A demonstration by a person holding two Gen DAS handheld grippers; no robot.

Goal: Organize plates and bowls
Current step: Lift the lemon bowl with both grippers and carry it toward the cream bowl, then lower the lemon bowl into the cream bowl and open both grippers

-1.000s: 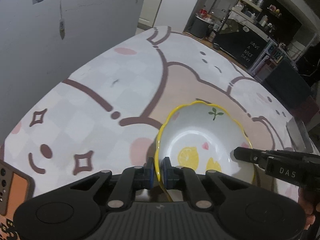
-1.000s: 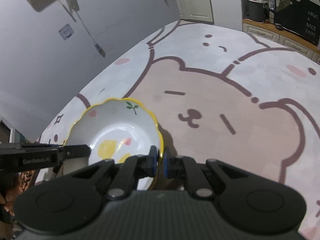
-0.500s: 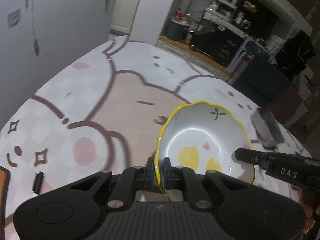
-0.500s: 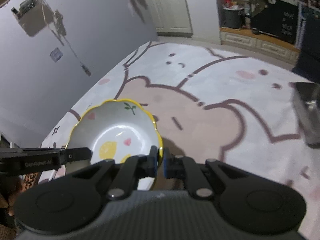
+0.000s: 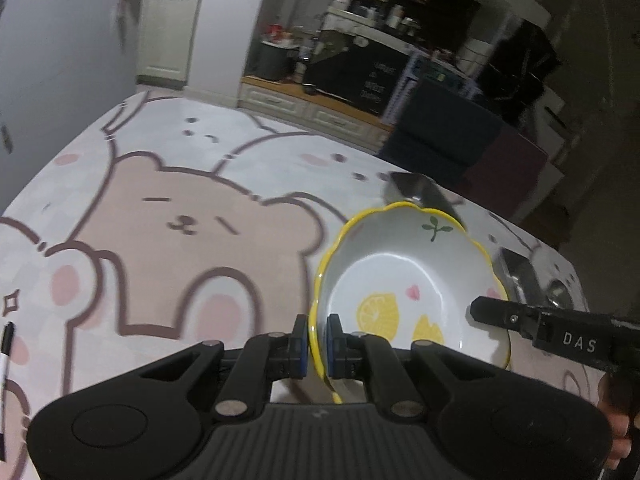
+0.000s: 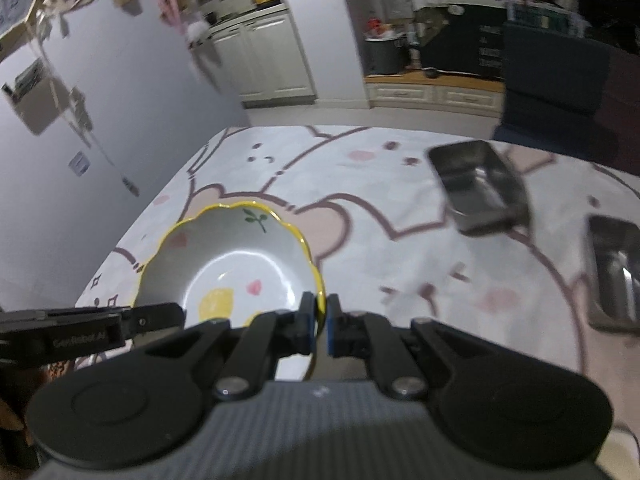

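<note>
Bowl (image 5: 408, 288) time: we hold one white bowl with a wavy yellow edge, lemon pictures and a little green leaf inside. We grip it from both sides. Our left gripper (image 5: 317, 340) is squeezed tight on the near left edge of the bowl, with the yellow rim pinched between its blue pads (image 5: 304, 344). Our right gripper (image 6: 319, 322) is squeezed tight on the other edge of the bowl (image 6: 232, 264), and we can see it poke in from the right in the left camera, with the letters DAS on it. The bowl is up above the table (image 5: 160, 208), tipped a bit so we look inside it. The table has a cloth with big pink bears on it. Two shiny metal trays sit on the table off to the right. One metal tray (image 6: 480, 188) is farther back, and the other tray (image 6: 616, 272) is closer to the right edge. A black and white pen (image 5: 5, 344) lies at the far left edge of the table.
</note>
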